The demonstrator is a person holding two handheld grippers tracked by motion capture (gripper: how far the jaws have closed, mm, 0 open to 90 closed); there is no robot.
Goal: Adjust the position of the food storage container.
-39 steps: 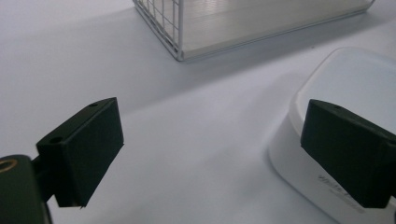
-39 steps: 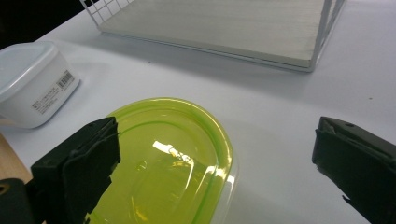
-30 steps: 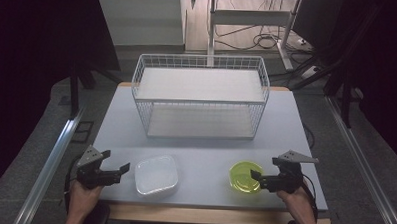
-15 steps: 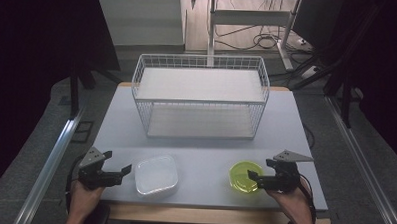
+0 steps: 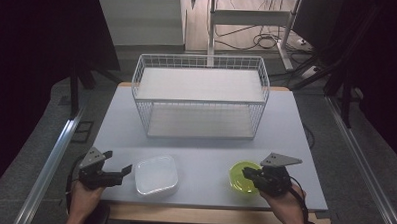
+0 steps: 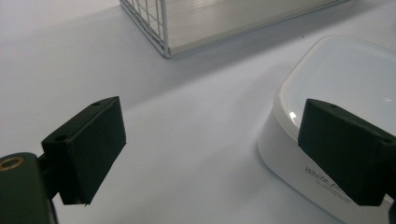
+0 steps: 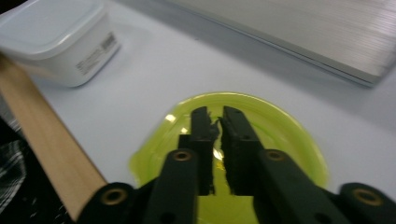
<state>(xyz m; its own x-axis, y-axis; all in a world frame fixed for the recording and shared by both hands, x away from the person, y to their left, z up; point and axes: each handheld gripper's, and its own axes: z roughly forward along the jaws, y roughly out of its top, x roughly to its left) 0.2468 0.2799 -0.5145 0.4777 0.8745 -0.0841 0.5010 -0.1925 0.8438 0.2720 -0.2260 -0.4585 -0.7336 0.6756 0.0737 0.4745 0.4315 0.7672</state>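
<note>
A yellow-green bowl (image 5: 241,177) sits on the pale table near the front right; the bowl (image 7: 280,126) also lies under my right jaws. My right gripper (image 5: 248,173) reaches over its right rim. In the right gripper view, the right gripper (image 7: 215,113) has just closed its jaws, and the pads stand almost together above the bowl's inside. I see nothing pinched between them. A white lidded container (image 5: 156,175) lies front left. My left gripper (image 5: 127,170) is open just left of it. In its own view the left gripper (image 6: 212,126) has its right pad in front of the container (image 6: 345,79).
A white wire rack (image 5: 199,99) with a shelf board stands across the back of the table; its corner (image 6: 149,18) is ahead of the left gripper. The wooden front edge of the table (image 7: 42,126) runs close under the right hand.
My right gripper has slid left over the bowl's rim and its jaws have gone from wide open to shut. The left gripper, the container and the rack have stayed put.
</note>
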